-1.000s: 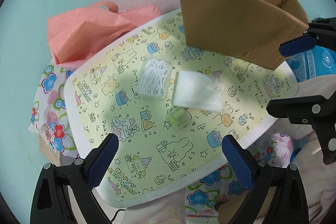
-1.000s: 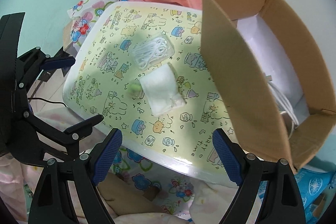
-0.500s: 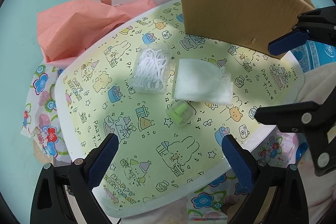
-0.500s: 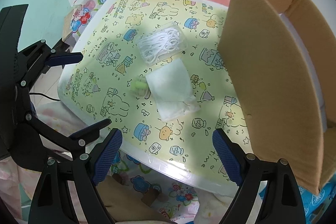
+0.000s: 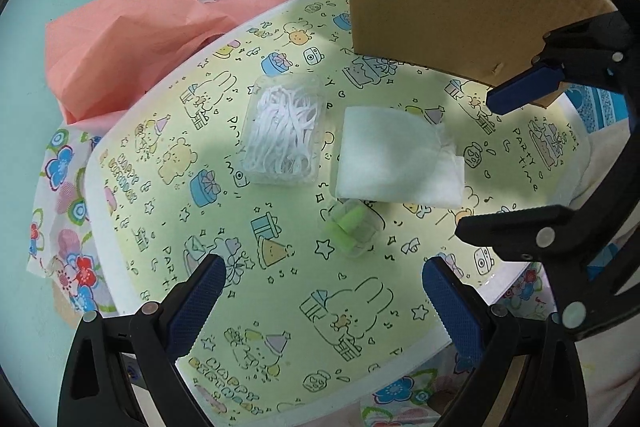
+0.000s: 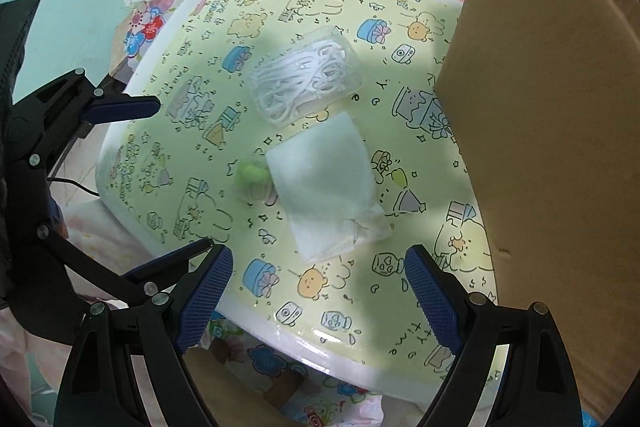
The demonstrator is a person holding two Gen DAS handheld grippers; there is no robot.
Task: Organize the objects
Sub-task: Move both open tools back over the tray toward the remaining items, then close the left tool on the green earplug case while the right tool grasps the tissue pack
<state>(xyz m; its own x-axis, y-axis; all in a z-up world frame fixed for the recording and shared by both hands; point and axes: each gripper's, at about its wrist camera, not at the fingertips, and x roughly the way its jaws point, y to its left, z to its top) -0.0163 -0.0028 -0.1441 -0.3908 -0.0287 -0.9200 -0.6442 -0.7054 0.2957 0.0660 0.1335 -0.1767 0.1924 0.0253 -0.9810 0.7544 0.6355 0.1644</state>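
Approaching stage: both claws, left (image 5: 320,301) and right (image 6: 318,289), wide open, empty, above the surface (image 5: 360,307). Next, probably: grip the white pouch (image 6: 320,183) at frame centre, then box (image 6: 560,107) it.

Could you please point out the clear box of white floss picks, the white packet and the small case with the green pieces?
Clear box of white floss picks (image 5: 285,135), left wrist view, middle of its lid.
White packet (image 5: 390,155), left wrist view, its flat centre.
Small case with green pieces (image 5: 352,227), left wrist view, its middle.
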